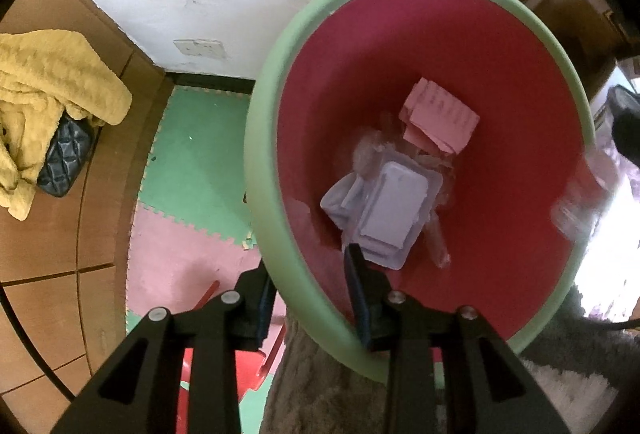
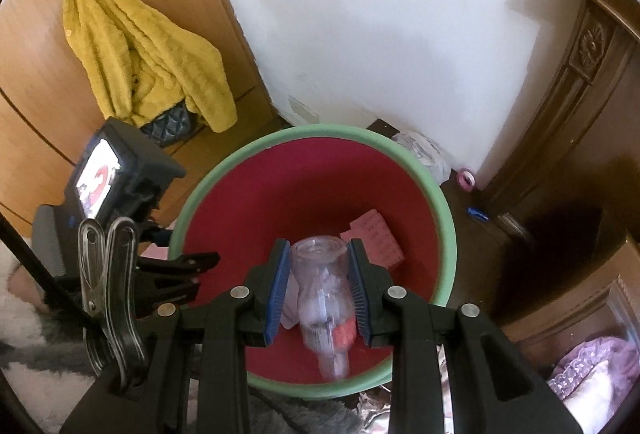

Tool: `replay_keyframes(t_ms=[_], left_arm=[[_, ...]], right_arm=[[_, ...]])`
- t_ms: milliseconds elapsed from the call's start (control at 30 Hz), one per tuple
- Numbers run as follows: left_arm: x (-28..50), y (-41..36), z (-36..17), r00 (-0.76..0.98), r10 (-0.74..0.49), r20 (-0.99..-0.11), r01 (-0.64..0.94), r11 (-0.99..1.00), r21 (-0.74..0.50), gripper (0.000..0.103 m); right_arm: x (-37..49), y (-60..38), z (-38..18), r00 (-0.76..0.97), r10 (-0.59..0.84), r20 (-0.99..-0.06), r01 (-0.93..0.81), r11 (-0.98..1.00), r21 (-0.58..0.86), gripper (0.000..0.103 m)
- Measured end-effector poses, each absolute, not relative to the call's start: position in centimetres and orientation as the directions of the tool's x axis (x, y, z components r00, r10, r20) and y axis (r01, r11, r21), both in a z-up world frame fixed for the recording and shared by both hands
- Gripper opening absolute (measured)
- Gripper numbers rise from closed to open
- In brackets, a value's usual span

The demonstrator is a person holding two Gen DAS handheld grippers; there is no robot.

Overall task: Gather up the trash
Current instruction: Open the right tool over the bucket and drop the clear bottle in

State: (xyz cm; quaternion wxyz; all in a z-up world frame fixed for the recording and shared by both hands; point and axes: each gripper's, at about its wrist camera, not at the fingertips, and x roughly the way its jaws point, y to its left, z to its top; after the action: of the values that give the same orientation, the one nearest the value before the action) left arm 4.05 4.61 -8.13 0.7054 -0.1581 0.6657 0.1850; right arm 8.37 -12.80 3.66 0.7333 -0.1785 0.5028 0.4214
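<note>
Our right gripper (image 2: 320, 290) is clamped on a clear plastic bottle (image 2: 322, 298), whose long axis runs along the fingers, directly above the red bin (image 2: 304, 186). Our left gripper (image 1: 310, 298) straddles the bin's green rim (image 1: 264, 138), one pad either side, though we cannot tell whether they press it. The drop is straight down.

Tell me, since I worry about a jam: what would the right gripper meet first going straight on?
Right gripper, clamping the clear bottle, points into the bin; probably the pink paper first, though depth is unclear.

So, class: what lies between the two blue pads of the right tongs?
A clear plastic bottle, gripped by the right tongs over the red bin; the right wrist view shows it.
</note>
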Motion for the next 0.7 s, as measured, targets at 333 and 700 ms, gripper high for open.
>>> replay_keyframes(t_ms=[333,700], left_arm=[[3.6,4.2,-8.5,0.011,0.057,-0.998,-0.434,0.9,0.046,0.034],[2.8,3.8,-9.1,-0.029,0.04,-0.999,-0.42,0.906,0.048,0.035]], right_arm=[[6.6,-11.3,0.5,0.126,0.383,-0.915,-0.801,0.584,0.134,0.046],[4.1,-11.4,-2.5,0.04,0.338,-0.94,-0.807,0.566,0.169,0.054]])
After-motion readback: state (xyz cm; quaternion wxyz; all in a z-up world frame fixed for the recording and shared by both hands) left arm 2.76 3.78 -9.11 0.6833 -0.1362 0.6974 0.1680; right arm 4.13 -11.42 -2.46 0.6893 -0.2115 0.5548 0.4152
